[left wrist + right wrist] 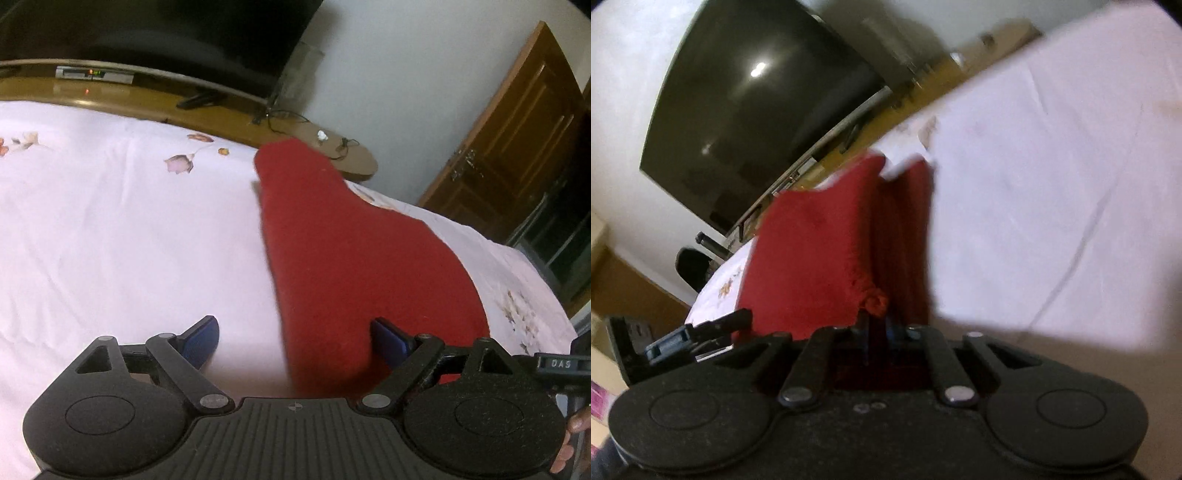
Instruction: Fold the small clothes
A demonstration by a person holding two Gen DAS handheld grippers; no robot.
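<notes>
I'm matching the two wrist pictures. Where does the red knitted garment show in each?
Left wrist: the red knitted garment runs from upper centre down to the open left gripper.
Right wrist: it fills the centre, pinched in the shut right gripper.
Shared landmark: the black television screen.

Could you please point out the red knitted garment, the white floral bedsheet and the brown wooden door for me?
red knitted garment (351, 258), left wrist view, middle of its broad body.
white floral bedsheet (110, 229), left wrist view, bare stretch left of the garment.
brown wooden door (517, 133), left wrist view, its panelled face.
</notes>
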